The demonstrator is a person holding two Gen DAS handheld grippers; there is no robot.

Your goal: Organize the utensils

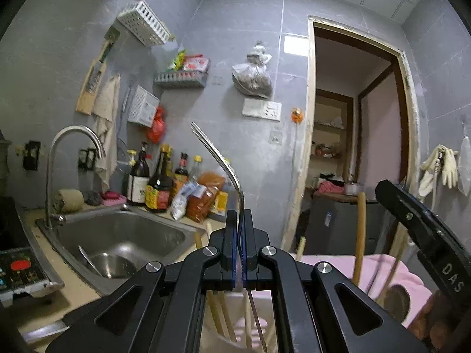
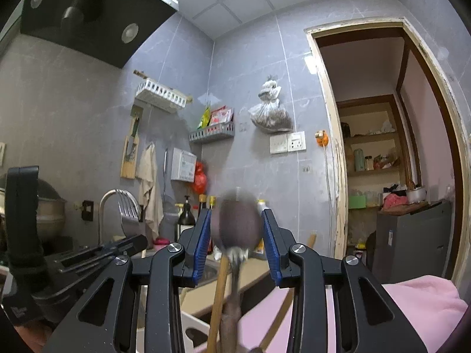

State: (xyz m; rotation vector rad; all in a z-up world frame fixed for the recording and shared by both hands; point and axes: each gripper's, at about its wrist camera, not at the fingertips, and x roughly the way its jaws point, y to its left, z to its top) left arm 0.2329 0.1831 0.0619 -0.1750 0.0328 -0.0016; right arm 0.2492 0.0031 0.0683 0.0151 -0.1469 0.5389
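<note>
My left gripper is shut on a metal fork, seen edge-on and curving up to the left. In the right wrist view the fork's tines stand up at the left, above the left gripper. My right gripper is shut on a dark brown spoon, its blue pads on either side of the bowl and the handle running down out of view. A white utensil holder sits below both grippers with several wooden handles standing in it. The right gripper's fingertips are hidden in the left wrist view.
A steel sink with a curved tap lies to the left, sauce bottles behind it. A pink cloth covers the surface at lower right. A grey cabinet stands by the open doorway. A cooker panel sits at far left.
</note>
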